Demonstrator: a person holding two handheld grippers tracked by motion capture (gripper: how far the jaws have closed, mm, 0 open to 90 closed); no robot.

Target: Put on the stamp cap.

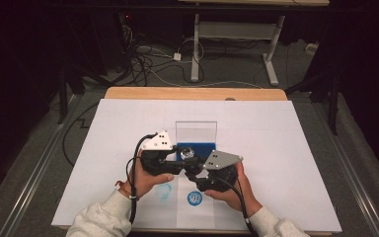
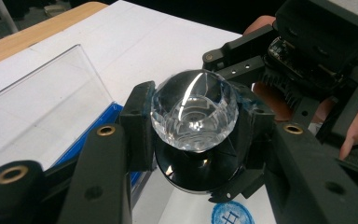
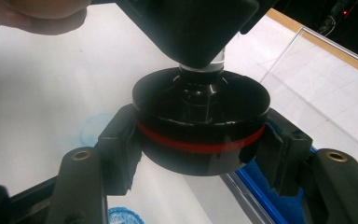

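Crystal ball and its base held together above the middle of the worktop

The left tongs (image 2: 193, 116) pinch a clear faceted glass ball (image 2: 194, 109) by its sides; the right tongs (image 3: 200, 140) pinch the round glossy black base with a red band (image 3: 200, 126) directly beneath it, so ball and base share one upright axis and appear to meet at the base's centre. Both hover near the front edge of the white paper-covered worktop (image 1: 276, 148), just ahead of the clear-lidded box with blue lining (image 1: 196, 138). Seating or separating likely means moving along that axis.
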